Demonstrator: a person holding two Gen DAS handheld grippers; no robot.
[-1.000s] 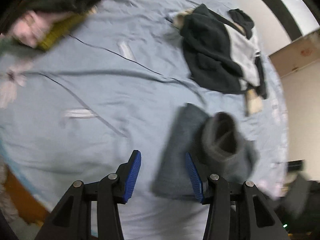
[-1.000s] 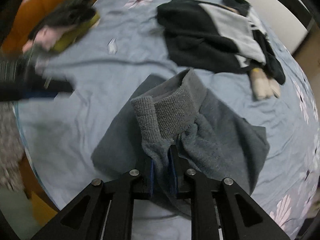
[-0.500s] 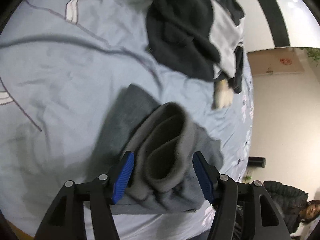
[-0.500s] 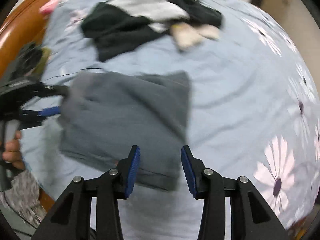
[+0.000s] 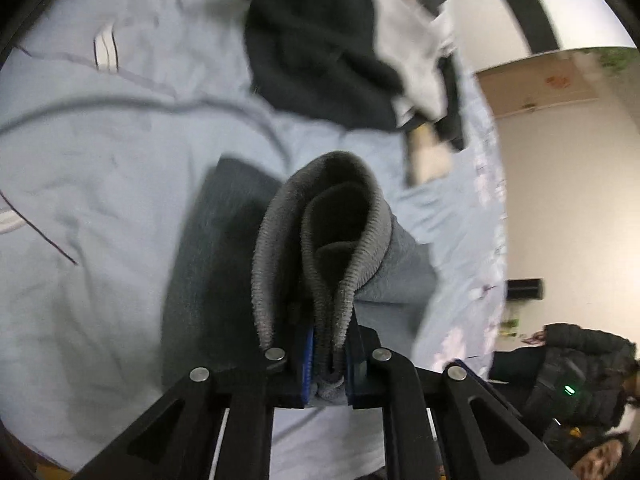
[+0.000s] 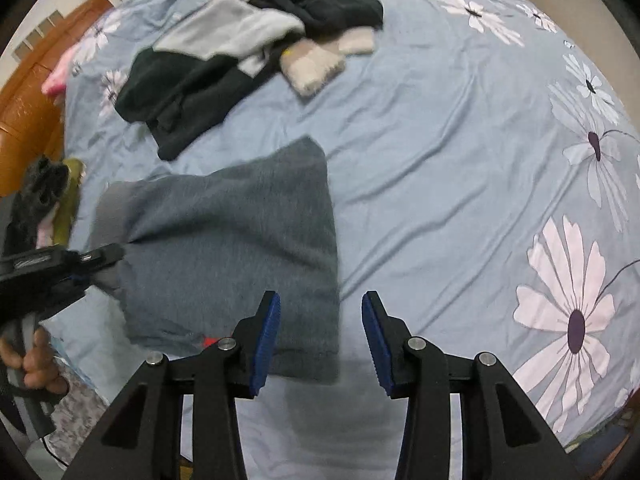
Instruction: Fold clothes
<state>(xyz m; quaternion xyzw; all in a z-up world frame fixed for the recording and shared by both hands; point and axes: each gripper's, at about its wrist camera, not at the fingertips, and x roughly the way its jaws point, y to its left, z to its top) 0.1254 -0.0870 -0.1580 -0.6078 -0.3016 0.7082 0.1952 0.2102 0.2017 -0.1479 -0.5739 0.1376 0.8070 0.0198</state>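
fingers [image 5: 308, 350] pinch grey sweater [image 6: 240, 248] cuff (right gripper [image 6: 320, 336] gapes).

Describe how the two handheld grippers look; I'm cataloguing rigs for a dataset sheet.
Both the left gripper and the right gripper are matte black linkage frames with silver pivot pins and ridged blue finger pads. No cables or markings visible on them.

No readable text, labels, brands or numbers anywhere; both views blurred.
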